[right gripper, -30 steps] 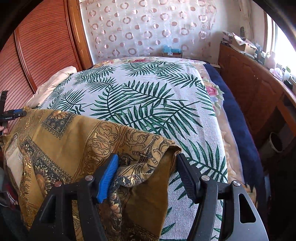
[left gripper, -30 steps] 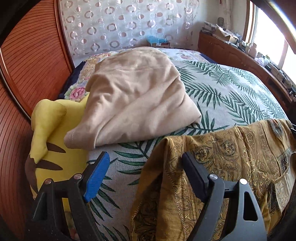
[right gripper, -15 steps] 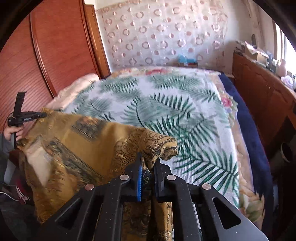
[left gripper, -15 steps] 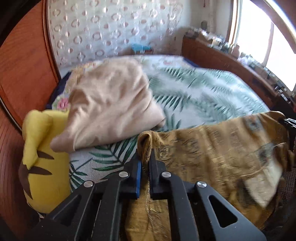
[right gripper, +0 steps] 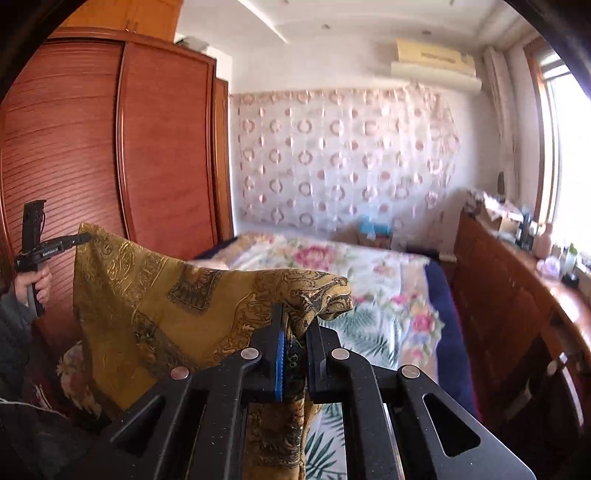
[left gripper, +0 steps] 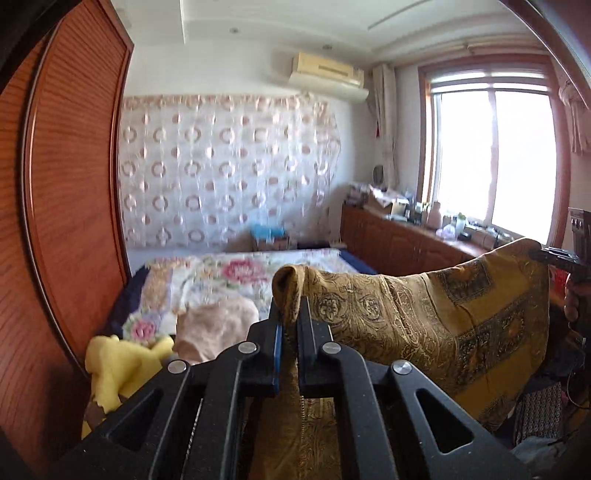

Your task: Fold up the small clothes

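- Left side: a reddish-brown wooden wardrobe [right gripper: 110, 155] with ribbed, slightly curved doors, rising almost to the ceiling.
- Far wall: a sheer curtain [left gripper: 229, 170] patterned with pink rings, hanging below a wall-mounted air conditioner [left gripper: 328, 77].
- Centre: a bed [right gripper: 369, 280] covered in floral and green palm-leaf fabric, with a dark blue layer showing along its edge.
- Right side: a low wooden cabinet [left gripper: 402, 243], its top crowded with boxes and bottles, beneath a large window [left gripper: 495, 158] admitting bright daylight.
- Above: a white ceiling [left gripper: 295, 22] with small recessed lights.
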`<action>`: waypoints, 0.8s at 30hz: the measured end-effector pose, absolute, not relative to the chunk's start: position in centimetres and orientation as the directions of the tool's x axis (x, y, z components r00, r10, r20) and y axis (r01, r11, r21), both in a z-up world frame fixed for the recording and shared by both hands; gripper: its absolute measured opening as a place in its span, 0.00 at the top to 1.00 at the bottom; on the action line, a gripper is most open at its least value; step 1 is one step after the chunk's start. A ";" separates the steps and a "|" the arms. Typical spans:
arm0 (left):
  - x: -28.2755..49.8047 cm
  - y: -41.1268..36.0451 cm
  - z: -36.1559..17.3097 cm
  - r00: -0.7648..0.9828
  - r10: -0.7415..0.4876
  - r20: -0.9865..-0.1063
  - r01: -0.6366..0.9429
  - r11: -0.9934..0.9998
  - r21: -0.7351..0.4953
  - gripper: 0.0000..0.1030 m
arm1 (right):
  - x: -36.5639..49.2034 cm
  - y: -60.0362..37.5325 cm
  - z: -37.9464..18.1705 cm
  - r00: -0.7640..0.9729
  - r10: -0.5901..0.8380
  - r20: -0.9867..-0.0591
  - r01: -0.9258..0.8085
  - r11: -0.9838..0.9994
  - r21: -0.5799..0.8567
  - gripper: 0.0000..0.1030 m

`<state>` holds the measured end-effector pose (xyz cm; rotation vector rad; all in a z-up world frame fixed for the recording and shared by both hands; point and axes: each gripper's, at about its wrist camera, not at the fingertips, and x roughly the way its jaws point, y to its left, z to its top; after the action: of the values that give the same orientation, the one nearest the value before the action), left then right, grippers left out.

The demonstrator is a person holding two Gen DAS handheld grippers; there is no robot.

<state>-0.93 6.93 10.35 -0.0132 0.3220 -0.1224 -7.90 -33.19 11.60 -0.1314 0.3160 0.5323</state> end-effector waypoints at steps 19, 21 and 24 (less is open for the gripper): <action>-0.1 10.3 16.5 0.984 -0.084 -0.157 0.074 0.995 -0.068 0.93 | -10.0 -31.4 18.2 0.876 0.441 -0.198 -0.475 0.860 -0.185 0.92; 2.4 10.7 16.3 0.984 -0.059 -0.168 0.050 0.997 -0.059 0.93 | -8.0 -30.6 17.9 0.879 0.428 -0.210 -0.466 0.866 -0.181 0.92; 5.4 11.2 15.3 0.980 -0.029 -0.197 0.017 0.998 -0.059 0.93 | -4.6 -28.9 18.0 0.883 0.406 -0.237 -0.450 0.875 -0.179 0.92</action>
<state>5.41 11.19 15.32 -0.0572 0.1993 -0.0233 -4.62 -28.89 18.04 -0.2329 0.1959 0.4499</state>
